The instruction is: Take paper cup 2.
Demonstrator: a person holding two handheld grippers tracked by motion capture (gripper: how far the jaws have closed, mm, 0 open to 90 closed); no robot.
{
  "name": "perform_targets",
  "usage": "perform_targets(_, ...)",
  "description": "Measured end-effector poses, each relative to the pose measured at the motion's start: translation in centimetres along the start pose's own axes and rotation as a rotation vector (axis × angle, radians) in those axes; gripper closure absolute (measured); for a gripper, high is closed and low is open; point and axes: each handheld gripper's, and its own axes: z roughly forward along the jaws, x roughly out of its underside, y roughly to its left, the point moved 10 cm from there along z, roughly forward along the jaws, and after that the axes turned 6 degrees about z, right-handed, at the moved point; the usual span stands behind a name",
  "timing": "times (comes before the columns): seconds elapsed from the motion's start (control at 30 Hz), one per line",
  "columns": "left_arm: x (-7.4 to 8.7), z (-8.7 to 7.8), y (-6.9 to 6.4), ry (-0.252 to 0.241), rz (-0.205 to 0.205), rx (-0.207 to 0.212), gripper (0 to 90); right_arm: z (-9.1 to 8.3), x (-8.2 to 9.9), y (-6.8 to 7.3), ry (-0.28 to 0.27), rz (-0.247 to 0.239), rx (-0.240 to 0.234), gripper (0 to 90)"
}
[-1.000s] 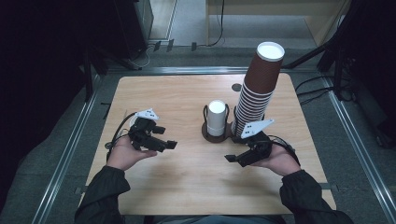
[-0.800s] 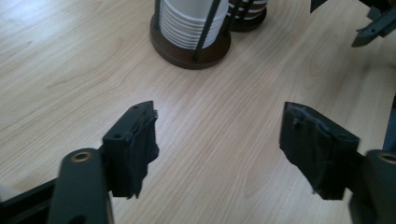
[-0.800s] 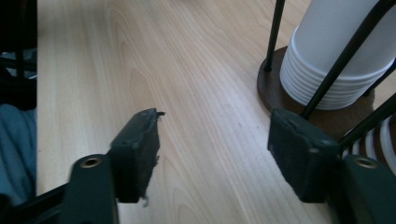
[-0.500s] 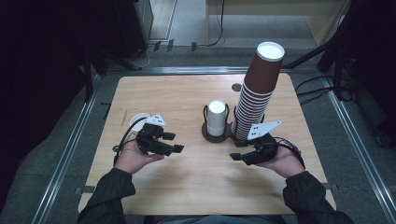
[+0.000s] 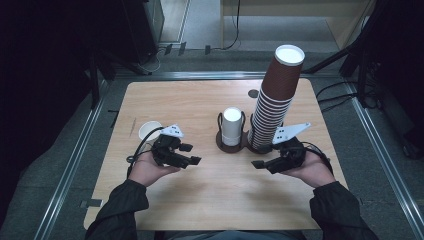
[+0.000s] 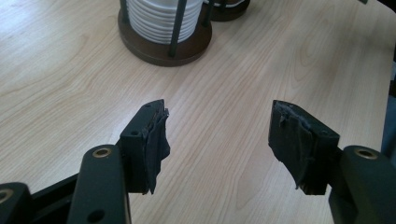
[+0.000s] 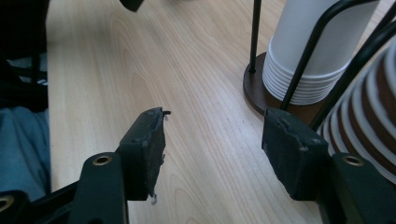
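Both hands lay palm up low over the near worktop (image 5: 210, 200), with the grippers pointing at each other. The left gripper (image 5: 193, 154) had its jaws apart, with nothing in them. The right gripper (image 5: 262, 166) had just been opening its jaws, also with nothing between them. A single white cup (image 5: 149, 131) stood just left of the left gripper, looking set down. Farther off stood the white cup stack (image 5: 232, 126) and the tall brown cup stack (image 5: 275, 100). The next move was likely to fetch another cup, which needs wide jaws at the top rim.

white cup stack (image 5: 232, 127) left of tall cup stack (image 5: 276, 100) | loose cup (image 5: 149, 130) far left
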Motion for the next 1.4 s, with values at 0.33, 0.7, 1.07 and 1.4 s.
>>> perform_targets(0.33,-0.2,0.2,-0.3,0.004,0.019,0.020,35.5,-3.9,-1.4,-1.1,0.002,0.032,0.020,34.9)
perform_targets(0.7,-0.1,0.4,-0.5,0.031,0.044,0.014,34.5,-8.4,-4.1,-1.8,-0.005,0.017,0.015,32.0)
perform_targets(1.07,0.0,0.5,-0.6,0.039,0.042,0.020,32.7,-12.7,-7.2,-3.1,-0.040,-0.003,0.074,28.8)
perform_targets(1.4,0.1,0.6,-0.8,0.051,0.053,0.032,32.3,-15.2,-9.4,-4.9,-0.056,0.003,0.131,26.1)
